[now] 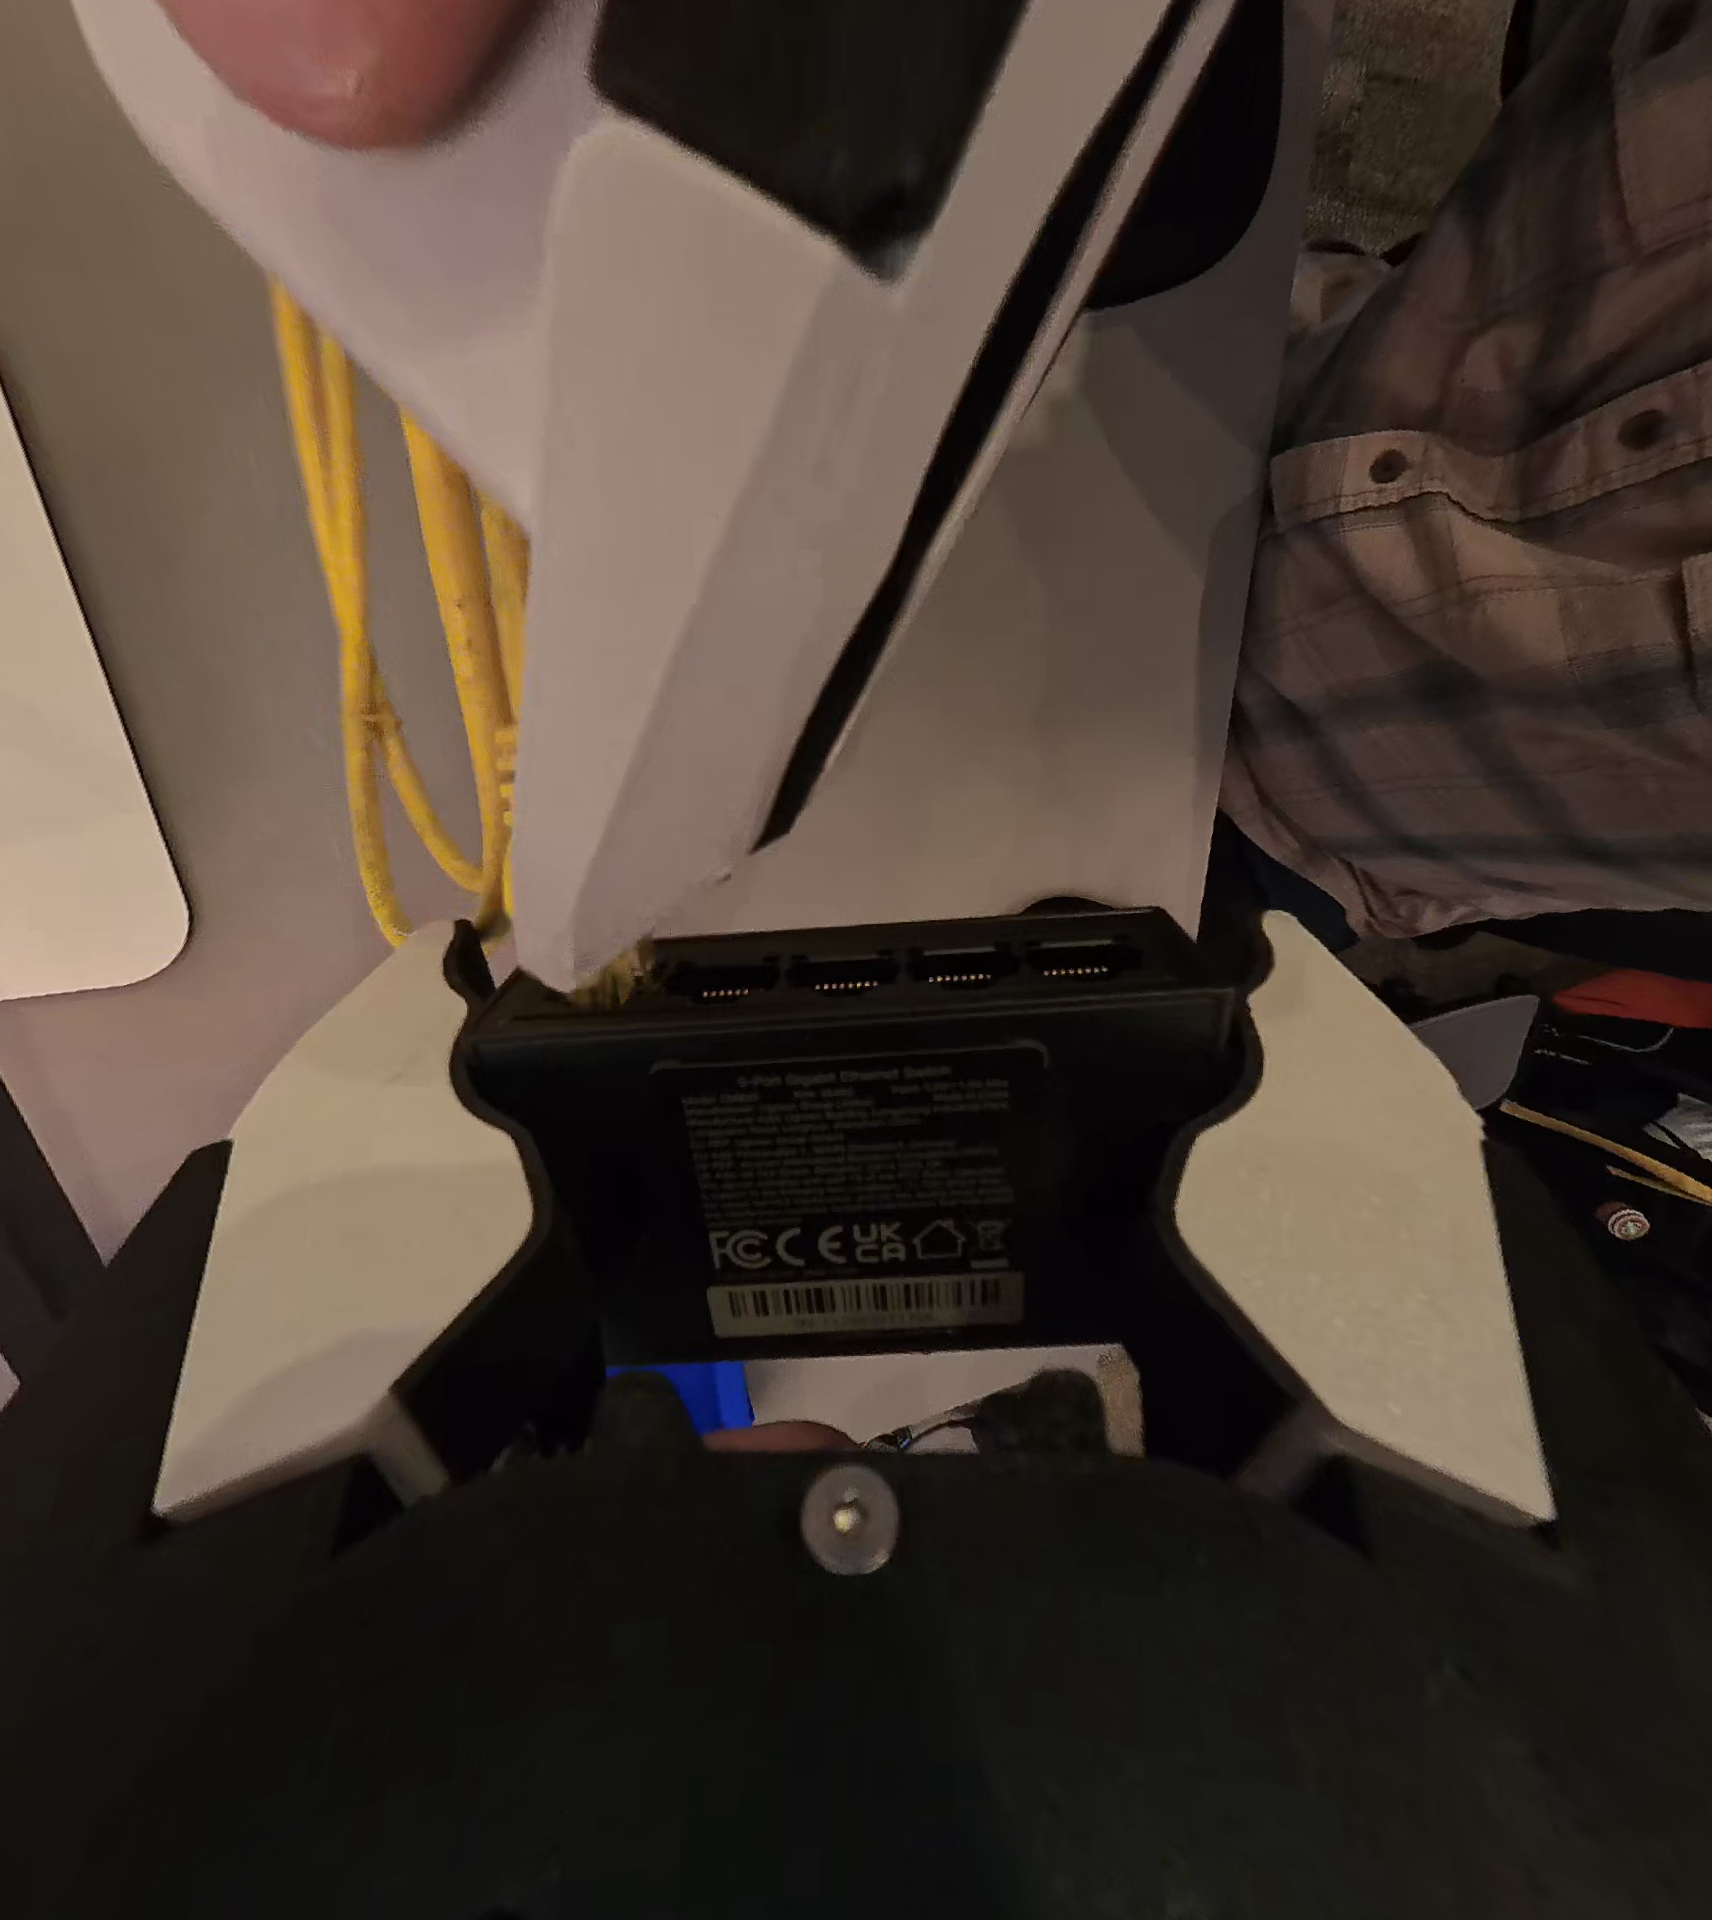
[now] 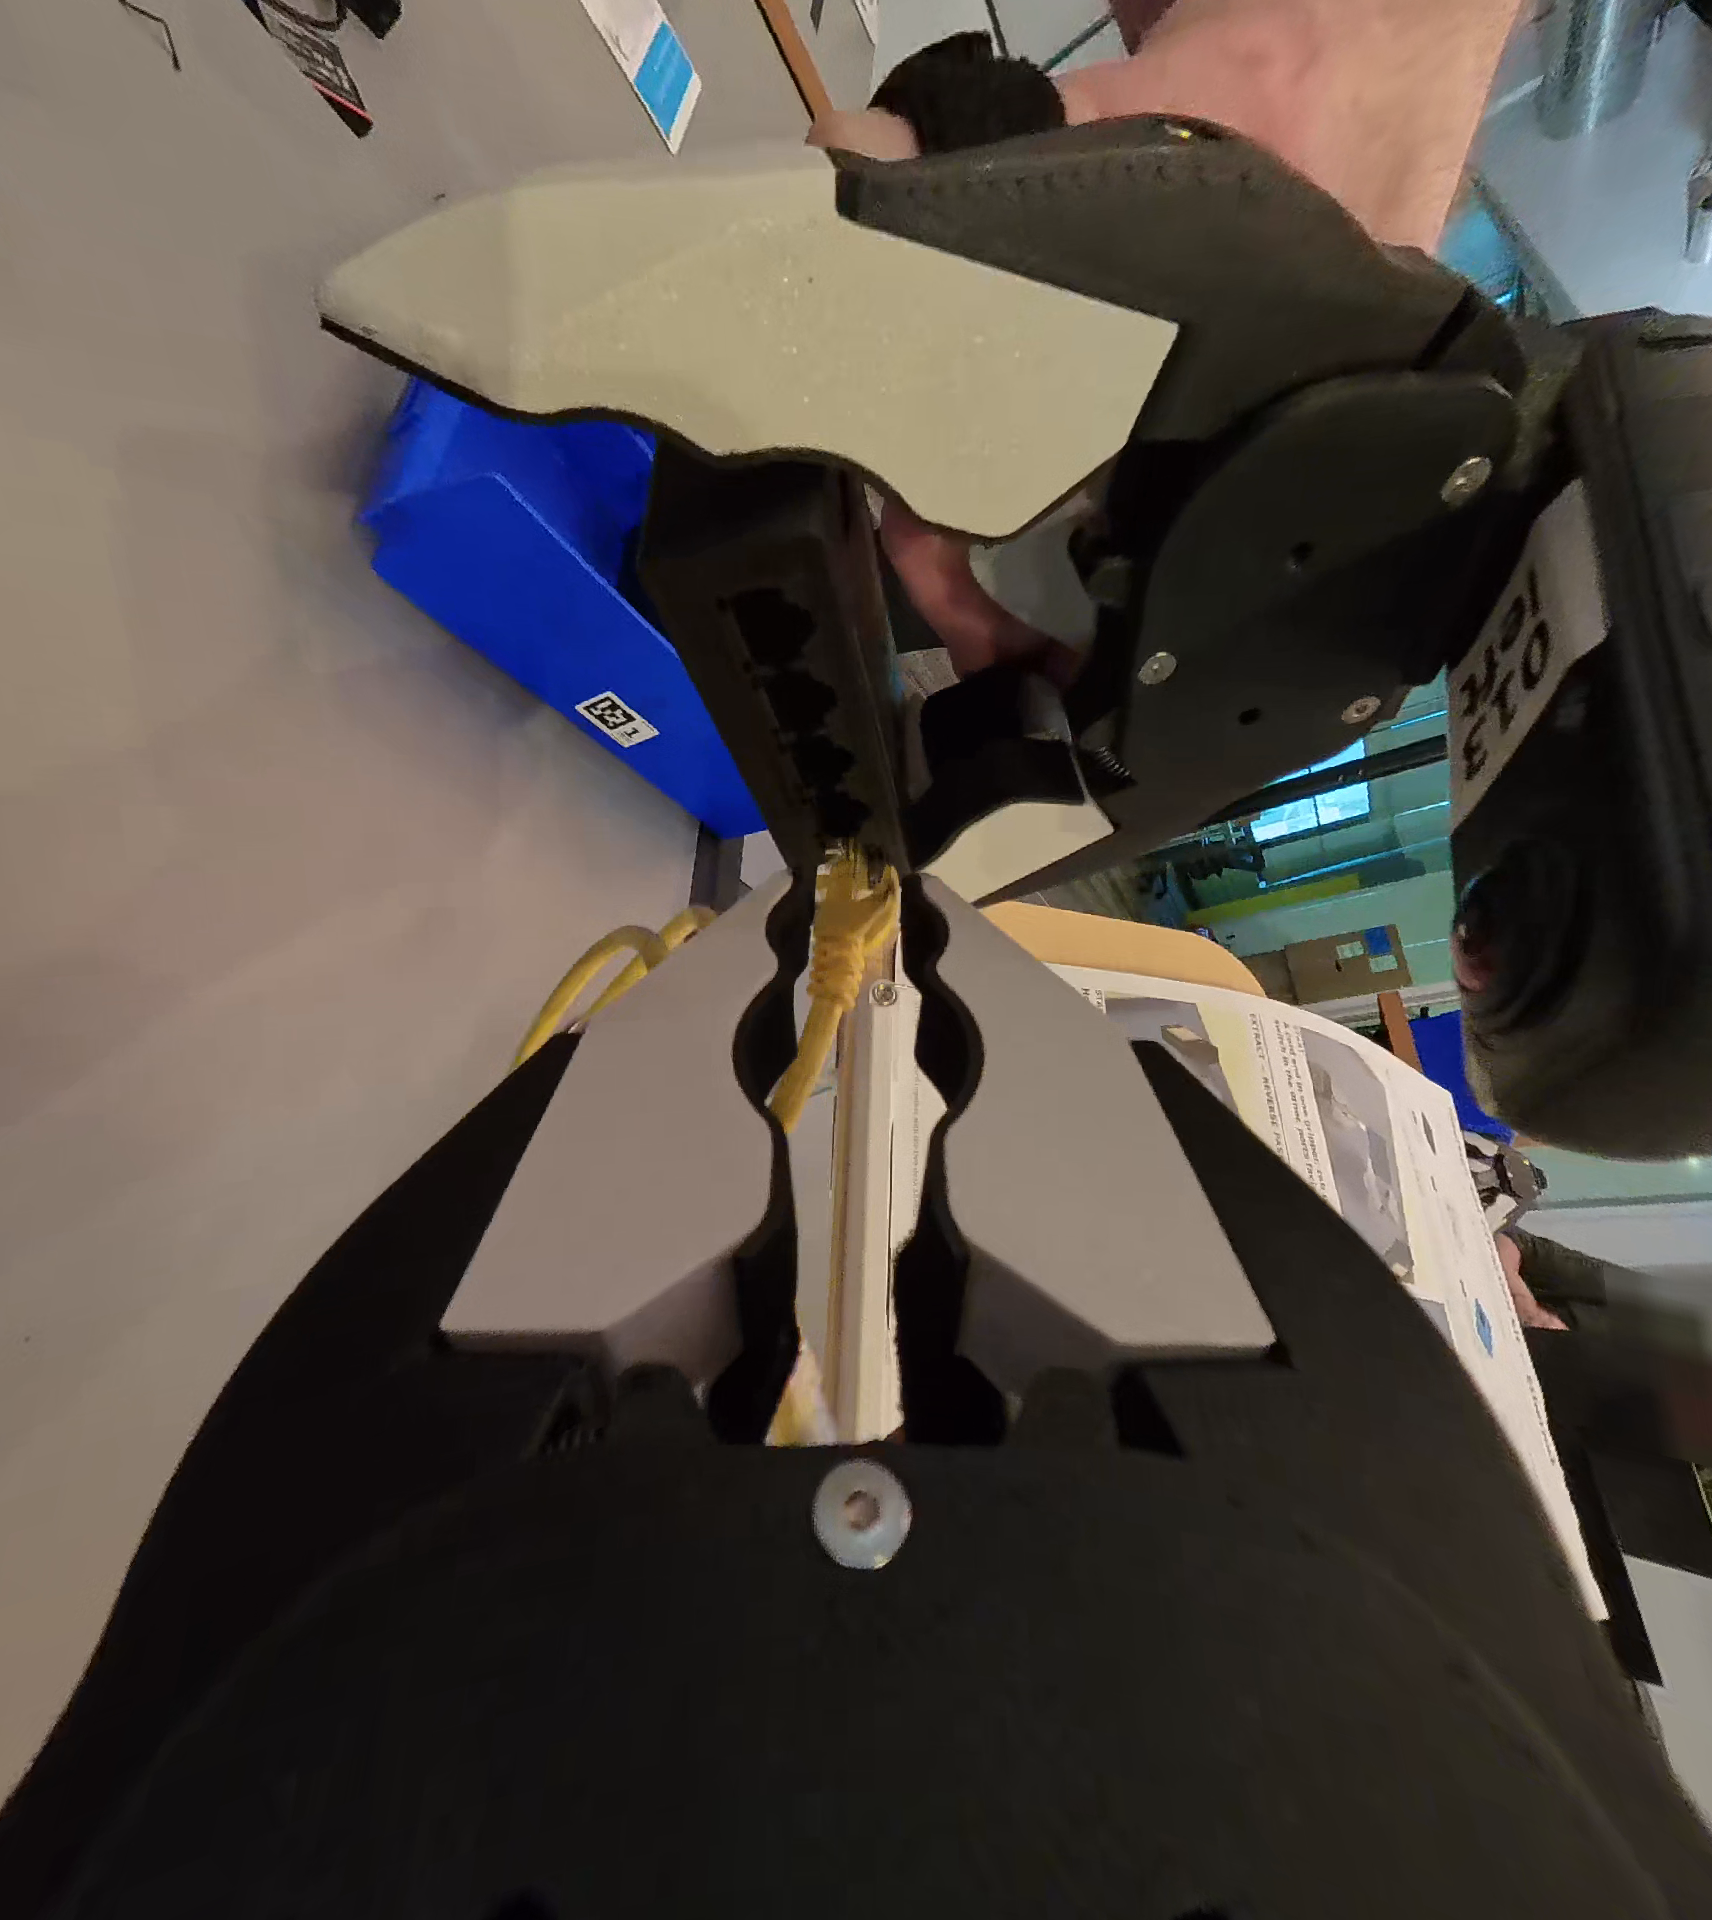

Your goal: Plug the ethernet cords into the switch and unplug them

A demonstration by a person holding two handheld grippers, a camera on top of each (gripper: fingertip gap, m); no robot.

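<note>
My left gripper (image 1: 852, 966) is shut on the black ethernet switch (image 1: 847, 1143), clamping its two ends, label side towards the camera and port row facing away. My right gripper (image 2: 857, 894) is shut on the yellow ethernet plug (image 2: 847, 925). The plug's tip is at the end port of the switch (image 2: 779, 665); I cannot tell how deep it sits. In the left wrist view the right gripper (image 1: 603, 956) comes down from above onto the leftmost port, and the other ports are empty. The yellow cord (image 1: 462, 623) hangs in loops behind it.
A blue bin (image 2: 519, 582) lies on the grey table (image 2: 104, 727) behind the switch. A white pad (image 1: 0, 675) is at the left. A person's plaid shirt (image 1: 1558, 520) is close on the right. Printed sheets (image 2: 1351, 1143) lie to the right. About 5 cm separates my left fingertips from my right.
</note>
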